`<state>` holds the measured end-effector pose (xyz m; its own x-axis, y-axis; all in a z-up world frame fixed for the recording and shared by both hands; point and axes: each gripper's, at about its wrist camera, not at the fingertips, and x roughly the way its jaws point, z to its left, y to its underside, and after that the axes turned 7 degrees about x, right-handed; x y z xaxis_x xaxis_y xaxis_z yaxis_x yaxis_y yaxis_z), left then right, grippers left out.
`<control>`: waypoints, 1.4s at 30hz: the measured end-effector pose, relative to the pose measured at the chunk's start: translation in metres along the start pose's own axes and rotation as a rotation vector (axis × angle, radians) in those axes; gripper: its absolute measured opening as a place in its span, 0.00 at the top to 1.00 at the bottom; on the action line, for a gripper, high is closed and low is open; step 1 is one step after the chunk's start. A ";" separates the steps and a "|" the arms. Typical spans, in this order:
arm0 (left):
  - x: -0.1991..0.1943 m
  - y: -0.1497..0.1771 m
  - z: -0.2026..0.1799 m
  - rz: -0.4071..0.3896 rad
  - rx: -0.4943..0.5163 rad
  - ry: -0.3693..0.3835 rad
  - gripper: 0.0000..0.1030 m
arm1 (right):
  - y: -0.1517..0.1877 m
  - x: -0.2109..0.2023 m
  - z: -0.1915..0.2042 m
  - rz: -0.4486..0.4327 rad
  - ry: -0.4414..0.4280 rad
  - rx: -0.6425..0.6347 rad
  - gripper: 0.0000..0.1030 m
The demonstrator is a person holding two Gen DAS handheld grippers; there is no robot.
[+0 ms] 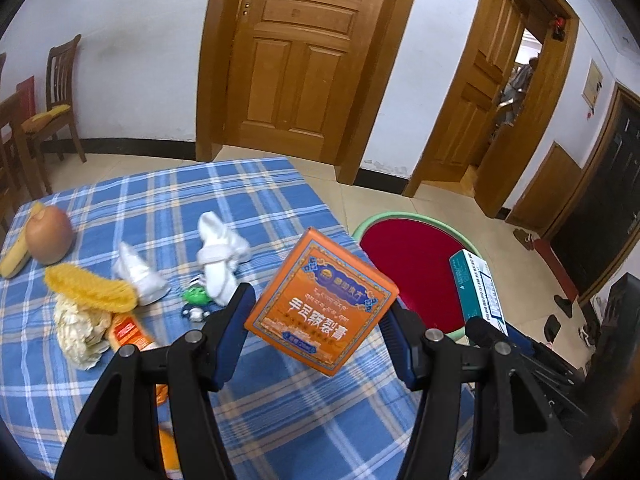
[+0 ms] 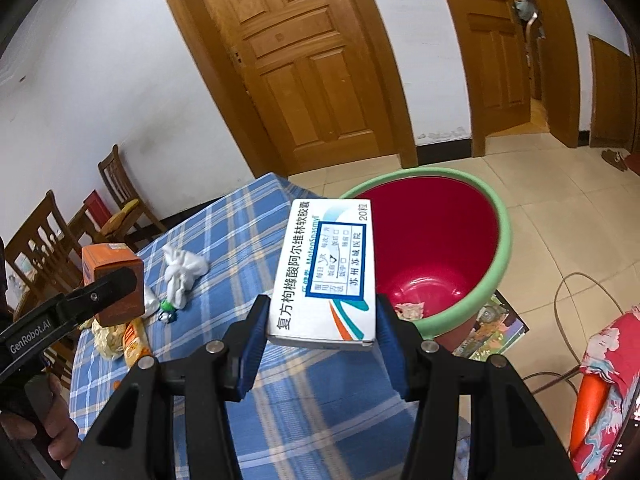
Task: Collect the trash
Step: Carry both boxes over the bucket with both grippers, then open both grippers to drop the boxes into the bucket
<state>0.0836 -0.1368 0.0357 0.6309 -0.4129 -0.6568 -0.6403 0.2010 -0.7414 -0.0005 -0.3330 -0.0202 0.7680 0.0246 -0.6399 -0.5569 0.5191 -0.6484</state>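
The left tool (image 1: 318,308) is clamped on an orange box (image 1: 320,304), its blue-padded fingers (image 1: 230,332) pressing the box's two sides so that the box tilts with one corner up, held in the air above the blue plaid tabletop (image 1: 280,408). The right tool (image 2: 322,320) is clamped on a white medicine box (image 2: 326,272), printed face up, with one finger against each long edge; the box hangs over the tabletop's edge, just beside the bin (image 2: 502,248).

In the right wrist view the bin stands on the tiled floor against the tabletop's far corner, red inside with a pale green rim, and a scrap of paper (image 2: 410,310) lies at its bottom. The same view shows the left tool at the left edge with the orange box in its grip, above the clutter on the cloth.

Behind the left tool the tabletop carries a crumpled cream tissue (image 1: 80,328) with a yellow brush (image 1: 90,288) on top of it, an orange wrapper (image 1: 128,330) touching the tissue, two white sock-like bundles (image 1: 220,256), a small green toy (image 1: 197,294), and a brown round object (image 1: 49,236) near the far left corner.

Wooden chairs (image 1: 56,96) stand by the wall, and a closed wooden door (image 1: 296,56) faces the tabletop.
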 end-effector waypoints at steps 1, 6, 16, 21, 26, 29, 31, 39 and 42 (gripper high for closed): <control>0.003 -0.002 -0.003 0.001 0.009 -0.002 0.40 | -0.002 0.000 -0.003 -0.003 0.004 0.006 0.47; 0.017 -0.008 -0.022 0.010 0.062 -0.017 0.40 | -0.008 0.000 -0.020 -0.014 0.020 0.033 0.47; 0.053 -0.021 -0.054 0.045 0.116 0.033 0.40 | -0.021 0.008 -0.047 -0.011 0.059 0.074 0.47; 0.073 -0.027 -0.071 0.064 0.147 0.055 0.40 | -0.025 0.017 -0.061 0.000 0.069 0.093 0.47; 0.092 -0.031 -0.085 0.086 0.168 0.074 0.40 | -0.030 0.029 -0.075 0.018 0.080 0.117 0.47; 0.103 -0.032 -0.089 0.103 0.172 0.079 0.40 | -0.031 0.035 -0.083 0.030 0.088 0.127 0.47; 0.111 -0.032 -0.091 0.116 0.170 0.084 0.40 | -0.033 0.040 -0.087 0.039 0.092 0.133 0.47; 0.130 -0.034 -0.090 0.141 0.154 0.088 0.34 | -0.037 0.054 -0.094 0.064 0.081 0.150 0.47; 0.134 -0.035 -0.089 0.141 0.146 0.094 0.34 | -0.040 0.056 -0.093 0.066 0.079 0.144 0.39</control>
<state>0.1514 -0.2788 -0.0147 0.4912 -0.4514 -0.7449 -0.6449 0.3863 -0.6594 0.0351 -0.4315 -0.0687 0.7011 -0.0020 -0.7131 -0.5493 0.6361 -0.5419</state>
